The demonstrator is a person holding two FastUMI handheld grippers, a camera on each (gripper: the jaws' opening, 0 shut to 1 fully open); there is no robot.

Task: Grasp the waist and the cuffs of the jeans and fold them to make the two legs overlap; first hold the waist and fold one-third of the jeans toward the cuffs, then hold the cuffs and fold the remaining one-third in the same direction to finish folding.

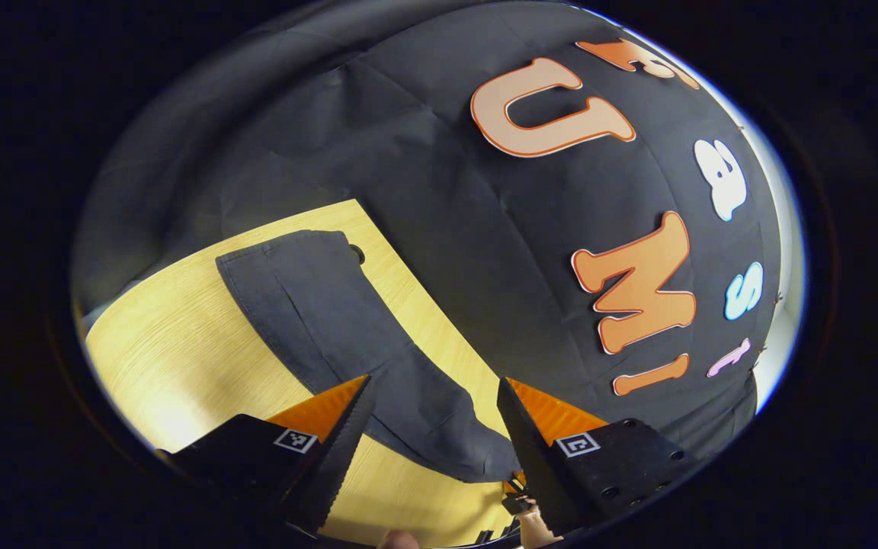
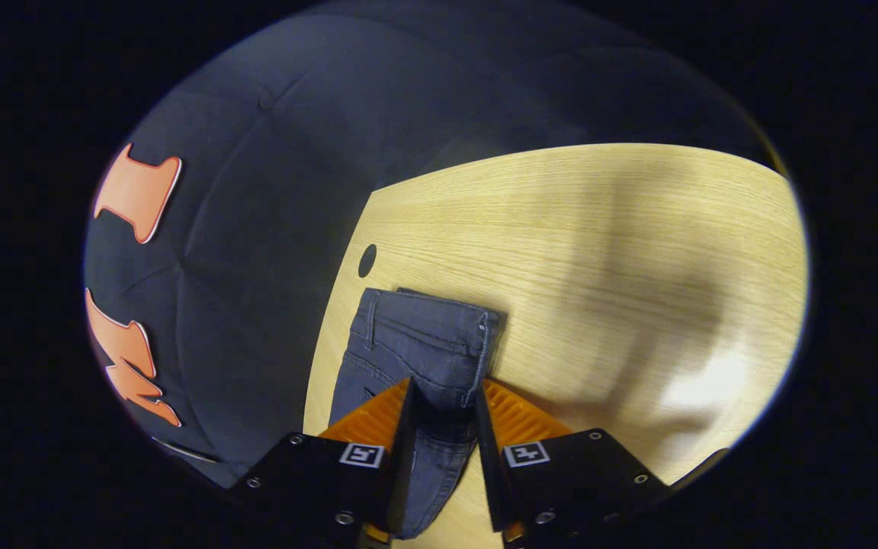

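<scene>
Dark grey jeans (image 1: 317, 320) lie flat on the wooden table (image 1: 180, 328), running from a straight far end down to a near corner by my right-hand finger. My left gripper (image 1: 434, 379) is open and held above the jeans, its fingers apart from the cloth. In the right gripper view the waistband (image 2: 424, 328), with its belt loop and pocket seams, lies just past the fingertips. My right gripper (image 2: 443, 385) is shut on the waist, with a ridge of denim pinched between both fingers. The rest of the jeans runs out of sight beneath that gripper.
A round hole (image 2: 366, 261) in the tabletop (image 2: 599, 267) sits just beyond the waistband, and a hole (image 1: 357, 254) lies by the jeans' far end. The black cloth wall (image 1: 485, 252) rises right behind the table edge. Part of a hand (image 1: 534, 526) shows at the bottom.
</scene>
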